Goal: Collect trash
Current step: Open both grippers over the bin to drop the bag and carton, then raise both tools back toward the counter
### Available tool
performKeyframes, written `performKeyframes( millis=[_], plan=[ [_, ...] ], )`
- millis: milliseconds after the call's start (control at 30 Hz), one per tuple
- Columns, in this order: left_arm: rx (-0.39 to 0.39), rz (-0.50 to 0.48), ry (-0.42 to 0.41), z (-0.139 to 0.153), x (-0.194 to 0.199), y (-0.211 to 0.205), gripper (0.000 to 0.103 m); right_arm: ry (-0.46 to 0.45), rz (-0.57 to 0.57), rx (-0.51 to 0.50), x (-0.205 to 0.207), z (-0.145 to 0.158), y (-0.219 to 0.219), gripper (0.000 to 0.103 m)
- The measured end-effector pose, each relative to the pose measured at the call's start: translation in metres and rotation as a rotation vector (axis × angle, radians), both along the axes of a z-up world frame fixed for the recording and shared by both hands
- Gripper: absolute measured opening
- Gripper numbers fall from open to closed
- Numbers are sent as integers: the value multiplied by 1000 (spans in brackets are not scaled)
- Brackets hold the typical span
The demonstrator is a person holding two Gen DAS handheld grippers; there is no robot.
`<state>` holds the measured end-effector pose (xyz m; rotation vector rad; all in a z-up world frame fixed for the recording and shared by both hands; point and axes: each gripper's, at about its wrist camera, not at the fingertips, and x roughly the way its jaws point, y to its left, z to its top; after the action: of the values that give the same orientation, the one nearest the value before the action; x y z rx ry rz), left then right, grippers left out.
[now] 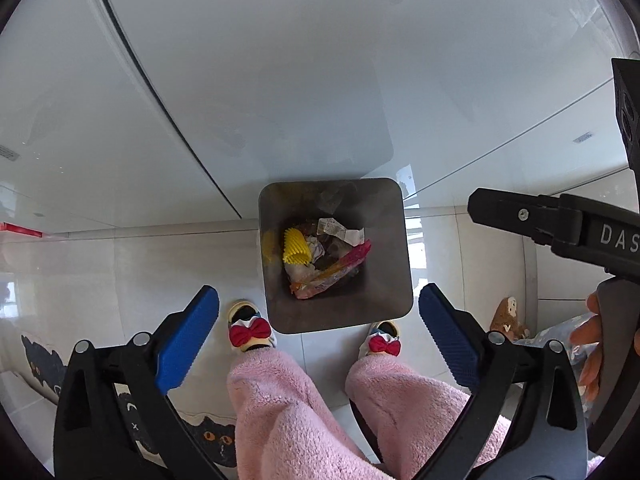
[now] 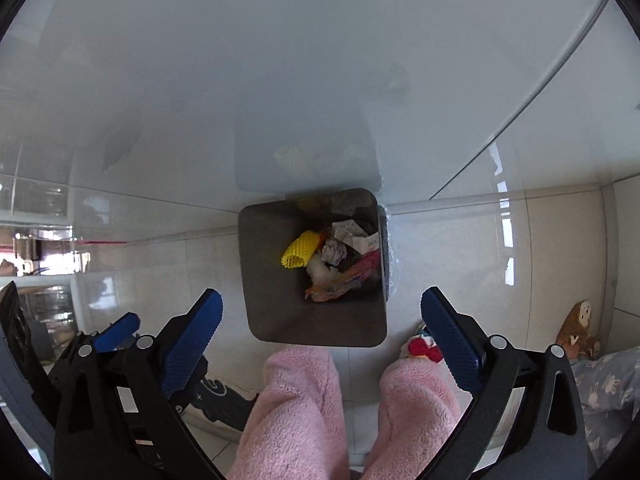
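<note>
Left gripper [image 1: 319, 300]: your blue pads spread, empty.
Right gripper [image 2: 321, 300]: same — spread, empty.
Square grey metal bin [image 1: 340, 314]: yellow foam net [image 1: 296, 247] in its left corner.

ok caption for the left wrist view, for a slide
Open left gripper above a dark square trash bin holding yellow foam netting and wrappers.

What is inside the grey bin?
The grey bin holds a yellow foam net, crumpled paper and a red-orange wrapper. Whatever lies beneath that pile is covered.
</note>
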<state>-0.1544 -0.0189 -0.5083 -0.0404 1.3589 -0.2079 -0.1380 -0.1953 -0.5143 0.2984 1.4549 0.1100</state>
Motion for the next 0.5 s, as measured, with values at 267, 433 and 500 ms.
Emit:
performKeyframes(
  millis=[267, 433, 500],
  plan=[
    [21, -3, -113, 78, -1, 3, 95, -149, 61, -9, -2, 85, -10, 100],
    [29, 41, -179, 128, -6, 3, 95, -276, 186, -21, -19, 147, -10, 100],
    [27, 55, -199, 147, -7, 2, 95, -322, 232, -40, -26, 168, -13, 100]
  ],
)
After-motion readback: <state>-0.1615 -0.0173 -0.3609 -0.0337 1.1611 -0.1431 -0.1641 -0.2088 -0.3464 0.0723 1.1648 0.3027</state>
